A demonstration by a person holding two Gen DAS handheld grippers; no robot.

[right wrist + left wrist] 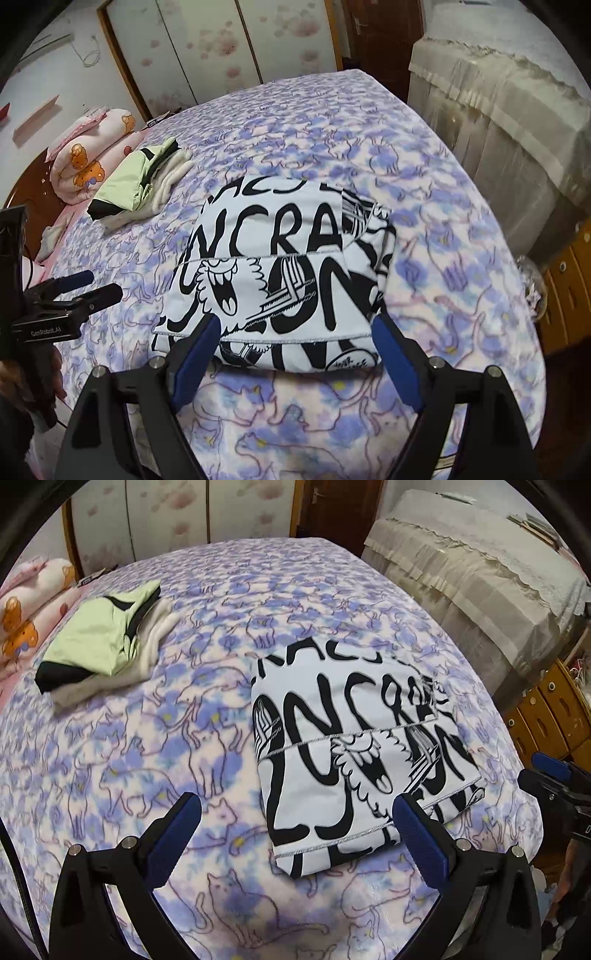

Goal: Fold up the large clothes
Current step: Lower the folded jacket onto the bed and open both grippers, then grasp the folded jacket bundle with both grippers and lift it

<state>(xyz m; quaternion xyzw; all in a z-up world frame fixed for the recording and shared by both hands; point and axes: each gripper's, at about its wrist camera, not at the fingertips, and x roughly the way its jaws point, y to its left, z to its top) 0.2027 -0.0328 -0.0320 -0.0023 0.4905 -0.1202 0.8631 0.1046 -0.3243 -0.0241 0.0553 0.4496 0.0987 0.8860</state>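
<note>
A folded white garment with bold black lettering and cartoon print (pixel 351 757) (pixel 280 266) lies flat on the purple cat-print blanket (pixel 147 738) (pixel 443 295) that covers the bed. My left gripper (pixel 295 805) hovers over the garment's near left corner with its blue-padded fingers spread wide and nothing between them. My right gripper (pixel 297 325) hangs over the garment's near edge, its fingers also wide apart and off the cloth. Each gripper shows in the other's view: the right one (pixel 554 771) at the right edge, the left one (pixel 85 288) at the left, held by a hand.
A stack of folded clothes, green on top with black and white beneath (pixel 99 638) (pixel 136 181), sits at the bed's far left. A rolled pink quilt (pixel 26 602) (pixel 88 155) lies behind it. Cloth-covered furniture (pixel 480 583) (pixel 498 129) and wooden drawers (pixel 546 709) stand right of the bed.
</note>
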